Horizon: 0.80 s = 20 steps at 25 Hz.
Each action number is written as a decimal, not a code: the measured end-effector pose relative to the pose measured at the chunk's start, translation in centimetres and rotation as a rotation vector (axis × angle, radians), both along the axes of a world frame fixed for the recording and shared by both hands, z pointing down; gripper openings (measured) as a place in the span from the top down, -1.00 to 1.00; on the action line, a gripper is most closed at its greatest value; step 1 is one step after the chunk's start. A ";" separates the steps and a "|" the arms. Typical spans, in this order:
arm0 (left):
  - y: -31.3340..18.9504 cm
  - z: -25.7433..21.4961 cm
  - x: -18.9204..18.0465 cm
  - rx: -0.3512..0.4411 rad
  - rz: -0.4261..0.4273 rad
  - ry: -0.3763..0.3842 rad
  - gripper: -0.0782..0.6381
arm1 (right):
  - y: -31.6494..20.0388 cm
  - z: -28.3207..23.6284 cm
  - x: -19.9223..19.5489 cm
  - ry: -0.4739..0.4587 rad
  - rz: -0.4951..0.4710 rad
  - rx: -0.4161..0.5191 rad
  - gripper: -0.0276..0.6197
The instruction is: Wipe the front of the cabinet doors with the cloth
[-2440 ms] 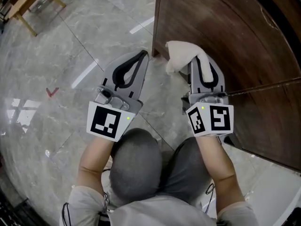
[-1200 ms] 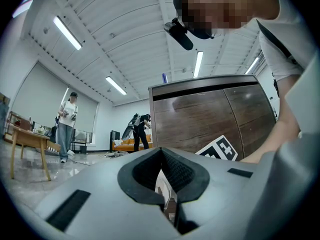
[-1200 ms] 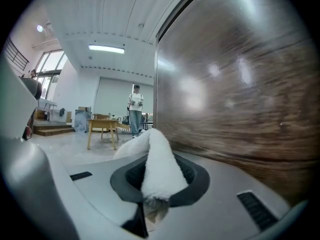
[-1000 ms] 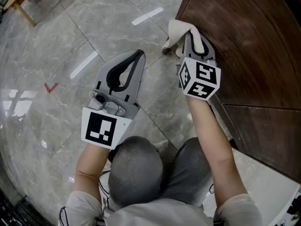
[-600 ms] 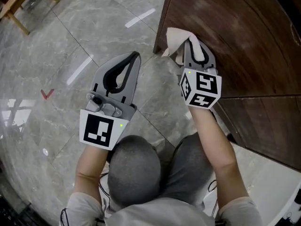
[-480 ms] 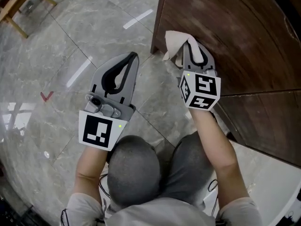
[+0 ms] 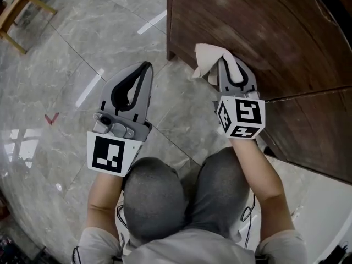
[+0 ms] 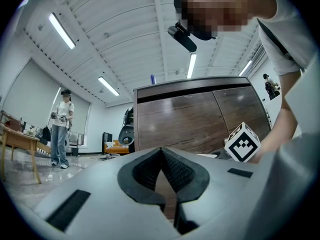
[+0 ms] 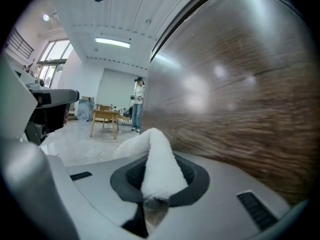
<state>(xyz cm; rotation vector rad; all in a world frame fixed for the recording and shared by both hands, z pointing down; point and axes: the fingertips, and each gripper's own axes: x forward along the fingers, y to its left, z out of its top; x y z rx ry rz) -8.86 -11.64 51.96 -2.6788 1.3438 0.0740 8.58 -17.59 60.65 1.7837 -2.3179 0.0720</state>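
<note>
Dark brown wood-grain cabinet door (image 7: pixel 247 26) is entered first, upright above the grey marble floor (image 7: pixel 66 48). Left gripper (image 7: pixel 144 67), jaws closed together on nothing, is held over the floor, apart from the cabinet; right gripper (image 7: pixel 228 65) is clamped on the white cloth (image 7: pixel 208 55), which is laid against the door's lower part, just inside its left edge. Against a second ago the cloth is recorded as shifted off the corner and inward along the panel, so a wiping stroke is judged under way, with most of the front yet to be covered.
</note>
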 end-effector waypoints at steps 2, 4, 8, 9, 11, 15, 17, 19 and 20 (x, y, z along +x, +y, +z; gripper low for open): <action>0.0 0.1 0.6 -0.001 0.005 -0.002 0.73 | 0.4 0.0 0.5 0.000 -0.004 0.001 0.70; 0.1 0.3 1.3 -0.003 0.015 -0.008 0.73 | 0.8 0.2 0.9 -0.005 -0.007 0.001 0.70; 0.4 0.8 2.7 -0.006 0.036 -0.036 0.73 | 1.7 -0.2 1.9 -0.019 -0.015 0.006 0.70; 0.4 0.9 2.9 -0.009 0.039 -0.042 0.73 | 1.9 -0.4 2.2 -0.019 -0.018 0.010 0.70; 0.5 1.4 3.1 -0.017 0.041 -0.054 0.73 | 2.5 -0.4 2.9 -0.014 -0.023 0.013 0.70; 0.7 2.0 3.8 -0.022 0.040 -0.068 0.73 | 4.5 -0.2 5.0 -0.012 -0.015 0.018 0.70; 0.6 1.4 4.4 0.005 0.043 -0.068 0.73 | 5.5 -0.3 6.2 -0.014 -0.006 0.019 0.70; 0.5 1.0 5.0 0.022 0.049 -0.072 0.73 | 6.4 -0.4 7.2 -0.013 -0.002 0.017 0.70; 0.4 1.0 5.2 0.022 0.052 -0.075 0.73 | 6.9 -0.3 7.8 -0.015 -0.002 0.014 0.70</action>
